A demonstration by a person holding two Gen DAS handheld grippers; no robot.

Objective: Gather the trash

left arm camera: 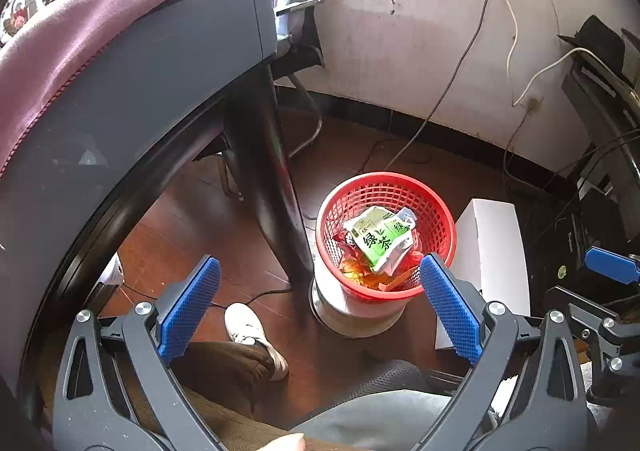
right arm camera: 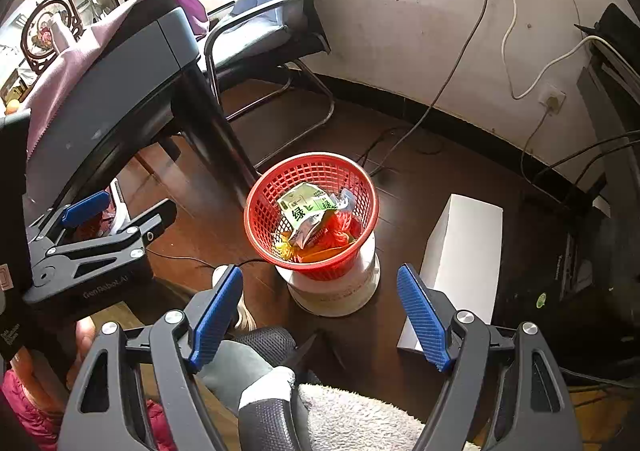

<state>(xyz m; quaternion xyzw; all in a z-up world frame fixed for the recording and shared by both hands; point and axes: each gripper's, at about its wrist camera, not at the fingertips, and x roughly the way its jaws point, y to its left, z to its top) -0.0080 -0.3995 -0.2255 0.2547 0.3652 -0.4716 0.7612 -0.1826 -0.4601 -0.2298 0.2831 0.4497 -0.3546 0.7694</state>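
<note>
Both tongs wide apart, empty: left tongs (left arm camera: pixel 320 301), right tongs (right arm camera: pixel 320 317). Red basket (right arm camera: pixel 256 211) on white drum (right arm camera: pixel 336 291), on floor by table leg (left arm camera: pixel 272 187). Green carton (left arm camera: pixel 378 237) lies inside, atop wrappers.

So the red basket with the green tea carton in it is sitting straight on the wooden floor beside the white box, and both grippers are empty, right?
Not quite. The red basket is not on the floor; it sits on top of a white round container, as the right wrist view shows. The rest holds: the green tea carton lies inside, the white box stands beside it, and the left gripper and right gripper are empty.
</note>
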